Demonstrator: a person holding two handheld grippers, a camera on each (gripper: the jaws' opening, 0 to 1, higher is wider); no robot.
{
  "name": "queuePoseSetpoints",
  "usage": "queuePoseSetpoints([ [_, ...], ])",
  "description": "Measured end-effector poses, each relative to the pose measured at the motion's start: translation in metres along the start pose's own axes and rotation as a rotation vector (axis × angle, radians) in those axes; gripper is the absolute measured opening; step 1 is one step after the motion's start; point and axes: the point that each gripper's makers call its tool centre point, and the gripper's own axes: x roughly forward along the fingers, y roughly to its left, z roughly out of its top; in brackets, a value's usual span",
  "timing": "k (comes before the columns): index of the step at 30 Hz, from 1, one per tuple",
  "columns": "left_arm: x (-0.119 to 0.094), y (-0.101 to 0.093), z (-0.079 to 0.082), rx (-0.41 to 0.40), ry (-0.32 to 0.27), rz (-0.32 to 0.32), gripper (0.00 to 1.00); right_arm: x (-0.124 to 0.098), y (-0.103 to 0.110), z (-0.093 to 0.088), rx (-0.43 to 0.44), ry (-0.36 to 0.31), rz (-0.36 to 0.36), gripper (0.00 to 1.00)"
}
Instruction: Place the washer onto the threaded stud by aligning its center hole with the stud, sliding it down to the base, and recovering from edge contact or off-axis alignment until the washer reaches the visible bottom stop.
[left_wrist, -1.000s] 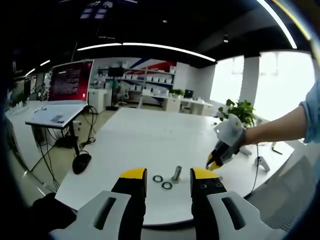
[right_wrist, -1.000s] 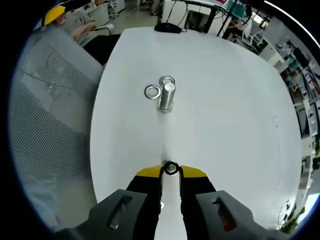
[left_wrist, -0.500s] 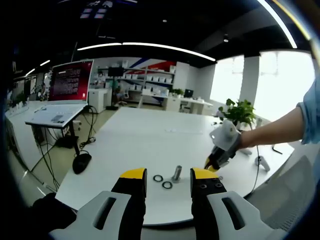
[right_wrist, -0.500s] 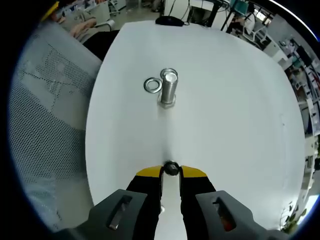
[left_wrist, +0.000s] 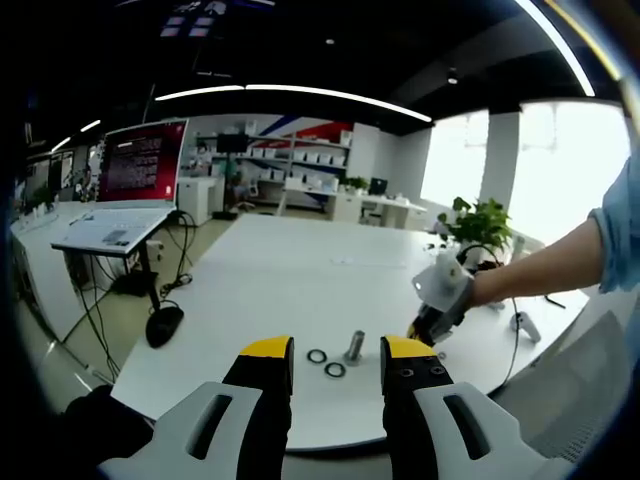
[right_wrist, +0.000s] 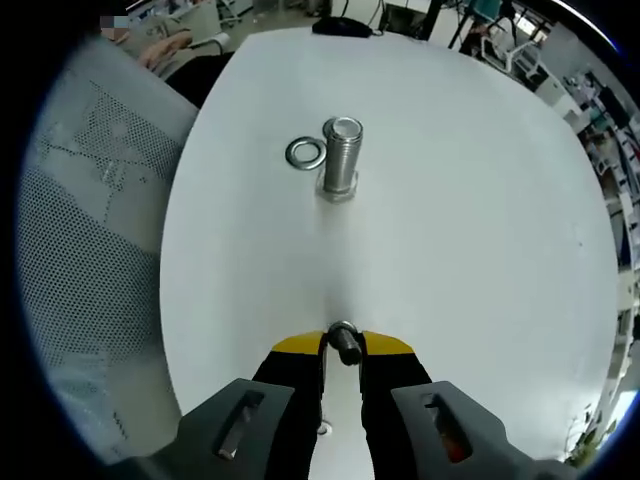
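A threaded stud (right_wrist: 341, 158) stands upright on the white table (right_wrist: 470, 230), with a loose washer (right_wrist: 304, 153) lying flat just left of it. In the left gripper view the stud (left_wrist: 353, 347) has two washers (left_wrist: 325, 363) on the table beside it. My right gripper (right_wrist: 342, 343) is shut on a washer (right_wrist: 344, 340) held edge-up between its yellow tips, well short of the stud. It enters the left gripper view as the right gripper (left_wrist: 421, 330), hovering right of the stud. My left gripper (left_wrist: 336, 352) hangs open near the table's front edge, with nothing between its jaws.
A mesh chair (right_wrist: 80, 230) stands left of the table in the right gripper view. In the left gripper view a laptop (left_wrist: 135, 170) sits on a side desk at left, a mouse (left_wrist: 163, 322) lies by the table edge, and a plant (left_wrist: 482, 222) stands behind.
My right gripper has risen and moved toward the stud with the washer; the stud looks larger and more side-on. The left gripper has stayed still.
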Motion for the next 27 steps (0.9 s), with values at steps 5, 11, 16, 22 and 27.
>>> queuePoseSetpoints([
  [5, 0.000, 0.000, 0.000, 0.001, 0.001, 0.000, 0.32, 0.001, 0.000, -0.001, 0.001, 0.003, 0.000, 0.13],
  [11, 0.000, 0.000, 0.000, 0.001, 0.002, 0.000, 0.33, 0.003, -0.001, -0.003, 0.026, -0.007, 0.003, 0.24],
  [16, 0.000, 0.000, 0.000, 0.000, 0.001, -0.001, 0.32, -0.005, -0.006, -0.016, 0.056, -0.008, -0.017, 0.30],
  [22, 0.000, 0.000, 0.001, -0.002, -0.003, -0.001, 0.32, -0.015, -0.011, -0.033, 0.095, -0.014, -0.033, 0.29],
  [27, 0.000, 0.000, 0.001, -0.003, -0.005, -0.001, 0.32, -0.019, -0.011, -0.045, 0.116, -0.010, -0.038, 0.29],
])
